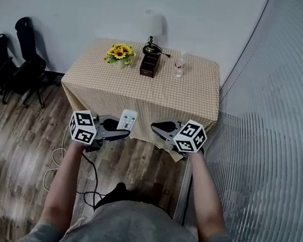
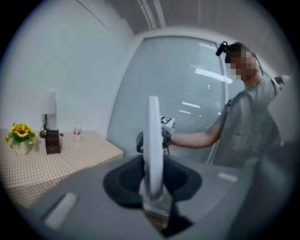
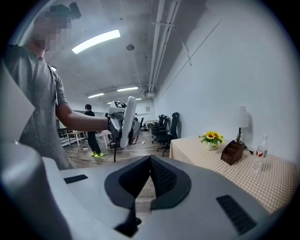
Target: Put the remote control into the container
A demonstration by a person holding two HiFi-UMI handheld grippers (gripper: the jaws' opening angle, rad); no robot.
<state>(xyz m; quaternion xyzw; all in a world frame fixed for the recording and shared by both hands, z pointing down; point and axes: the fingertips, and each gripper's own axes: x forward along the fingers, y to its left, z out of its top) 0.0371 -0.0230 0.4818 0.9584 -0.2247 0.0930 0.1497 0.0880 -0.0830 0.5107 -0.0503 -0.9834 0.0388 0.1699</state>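
A white remote control (image 1: pixel 127 120) stands upright in my left gripper (image 1: pixel 122 131), which is shut on its lower end. In the left gripper view the remote (image 2: pixel 153 150) shows edge-on between the dark pads. My right gripper (image 1: pixel 154 127) hangs beside it, shut with nothing in it; its pads (image 3: pixel 157 176) meet. Both grippers hover in front of the table's near edge. The container, a small brown wooden holder (image 1: pixel 149 64), stands at the back middle of the checked tablecloth (image 1: pixel 145 90). The holder (image 3: pixel 233 152) also shows in the right gripper view.
Near the holder are a pot of yellow flowers (image 1: pixel 120 54), a lamp (image 1: pixel 151 36) and a small water bottle (image 1: pixel 179 64). Black office chairs (image 1: pixel 19 65) stand at the left on the wooden floor. A cable (image 1: pixel 92 176) trails below the left gripper. A frosted glass wall (image 1: pixel 276 139) is at the right.
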